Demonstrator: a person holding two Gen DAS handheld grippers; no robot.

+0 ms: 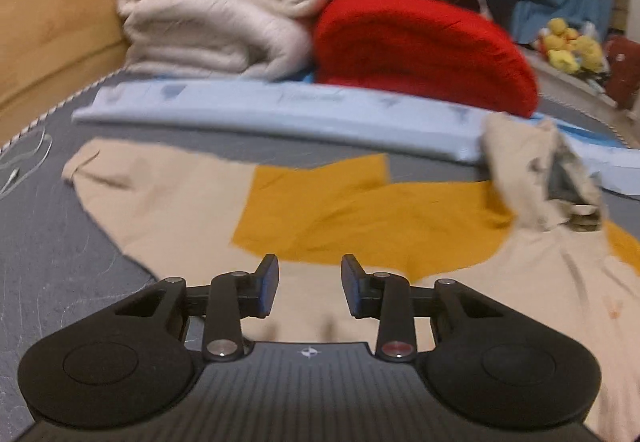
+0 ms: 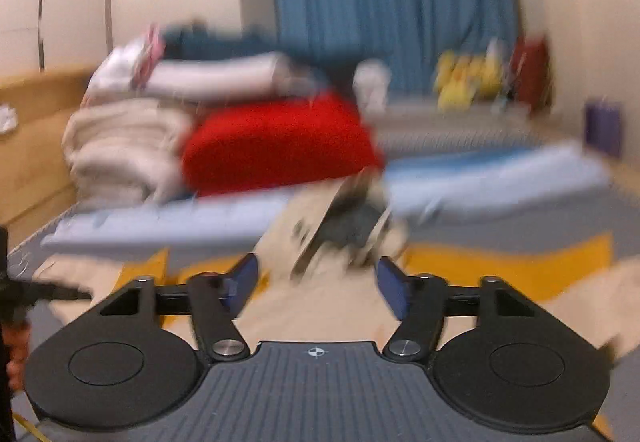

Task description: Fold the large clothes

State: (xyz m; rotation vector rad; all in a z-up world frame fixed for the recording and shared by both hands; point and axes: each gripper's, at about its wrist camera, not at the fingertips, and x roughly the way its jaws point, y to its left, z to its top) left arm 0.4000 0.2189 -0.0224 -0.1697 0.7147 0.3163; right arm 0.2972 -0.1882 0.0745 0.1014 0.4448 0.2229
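My left gripper (image 1: pixel 310 288) is hanging over the tan and yellow shirt (image 1: pixel 360 218), which is lying flat on the gray bed (image 1: pixel 48 242), and my fingers are standing apart with nothing between them. My right gripper (image 2: pixel 316 288) is open and empty too, just behind the shirt's bunched-up collar (image 2: pixel 340 226) (this view is very blurry).
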